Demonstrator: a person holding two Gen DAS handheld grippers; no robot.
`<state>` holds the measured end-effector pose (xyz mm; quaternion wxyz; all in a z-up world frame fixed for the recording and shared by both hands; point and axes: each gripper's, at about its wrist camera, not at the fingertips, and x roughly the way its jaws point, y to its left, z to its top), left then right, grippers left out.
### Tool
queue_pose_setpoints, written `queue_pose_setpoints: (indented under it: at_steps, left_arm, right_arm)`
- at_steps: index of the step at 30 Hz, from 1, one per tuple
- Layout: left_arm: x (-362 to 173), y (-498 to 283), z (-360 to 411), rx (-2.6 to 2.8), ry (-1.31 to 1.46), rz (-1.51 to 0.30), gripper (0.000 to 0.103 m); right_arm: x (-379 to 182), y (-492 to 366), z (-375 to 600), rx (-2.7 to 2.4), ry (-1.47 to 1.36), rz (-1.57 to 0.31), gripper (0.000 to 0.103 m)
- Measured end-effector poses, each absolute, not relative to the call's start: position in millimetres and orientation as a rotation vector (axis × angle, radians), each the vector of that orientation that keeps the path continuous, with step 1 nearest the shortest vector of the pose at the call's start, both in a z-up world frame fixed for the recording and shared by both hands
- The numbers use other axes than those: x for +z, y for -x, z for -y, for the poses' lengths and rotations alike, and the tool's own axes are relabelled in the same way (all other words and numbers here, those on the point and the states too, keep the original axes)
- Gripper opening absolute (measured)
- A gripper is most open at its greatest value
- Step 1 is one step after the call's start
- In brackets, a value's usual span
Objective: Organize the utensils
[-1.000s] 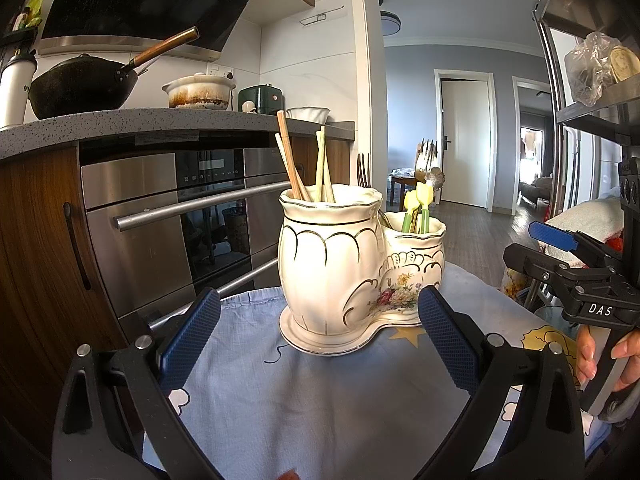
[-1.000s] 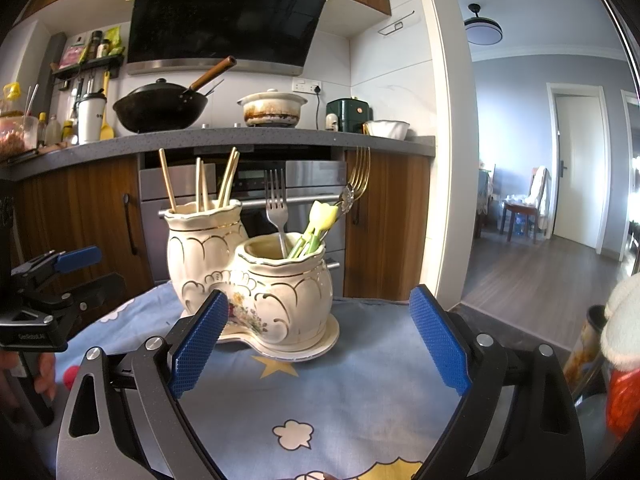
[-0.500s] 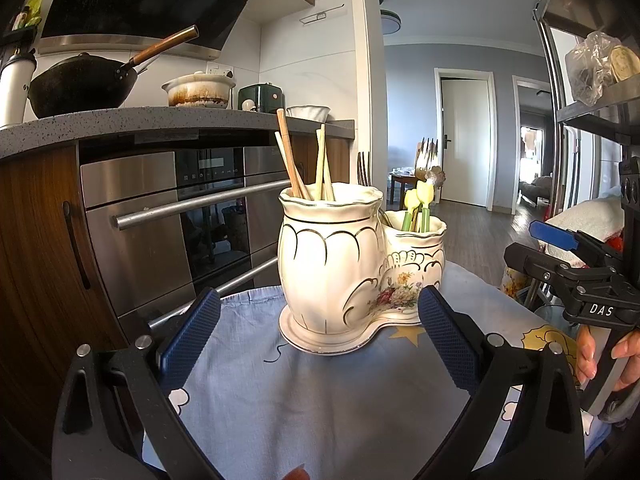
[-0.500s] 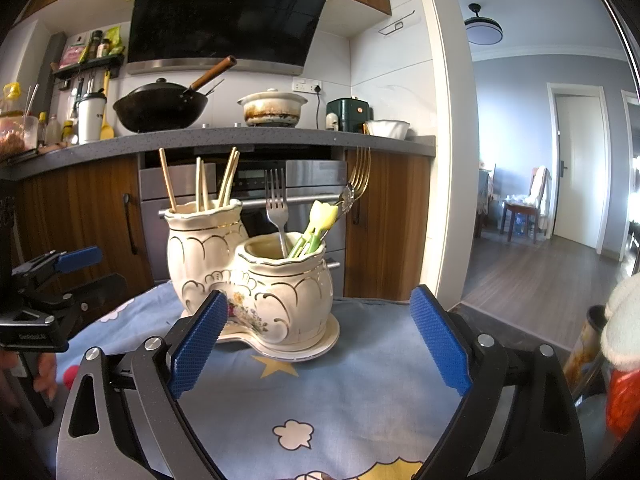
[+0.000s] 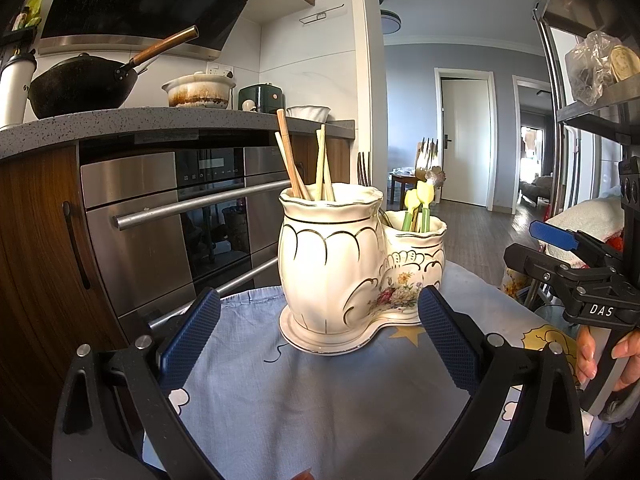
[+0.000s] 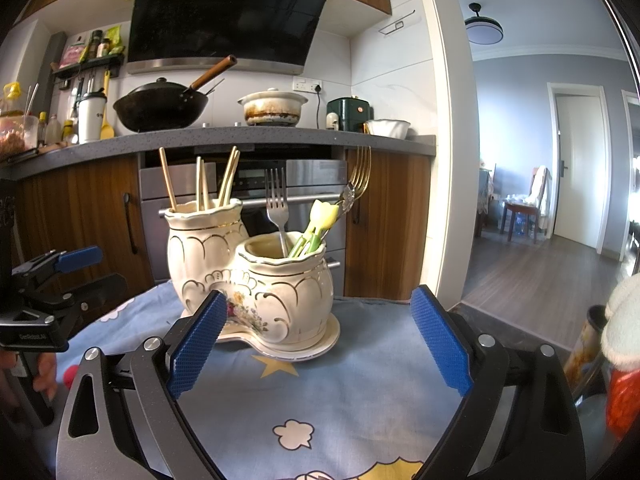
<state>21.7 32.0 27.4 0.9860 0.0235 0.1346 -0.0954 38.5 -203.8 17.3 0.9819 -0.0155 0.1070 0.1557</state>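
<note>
A white ceramic double utensil holder (image 5: 340,264) (image 6: 256,280) stands on a blue cloth (image 5: 320,392) (image 6: 340,392). Its taller pot holds several chopsticks (image 5: 304,164) (image 6: 200,180). Its shorter pot holds a silver fork (image 6: 277,204), a gold fork (image 6: 358,176) and green-yellow utensils (image 5: 418,208) (image 6: 316,224). My left gripper (image 5: 320,336) is open and empty, a short way in front of the holder. My right gripper (image 6: 316,332) is open and empty, also in front of it. Each gripper shows at the edge of the other's view, the right (image 5: 576,272), the left (image 6: 52,280).
A kitchen counter (image 6: 240,136) with a wok (image 6: 160,106), a pot (image 6: 274,108) and an oven (image 5: 180,216) below stands behind the table. A metal shelf (image 5: 592,80) is at the right. A doorway and hall lie beyond.
</note>
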Motion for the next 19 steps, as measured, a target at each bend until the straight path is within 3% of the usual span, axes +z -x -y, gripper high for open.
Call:
queue_pose_setpoints:
  at_steps: [19]
  left_arm:
    - [25.5, -22.8, -33.0, -0.177, -0.044, -0.279, 0.098]
  right_arm:
    - [17.9, -38.5, 203.8, 0.313, 0.032, -0.216, 0.093]
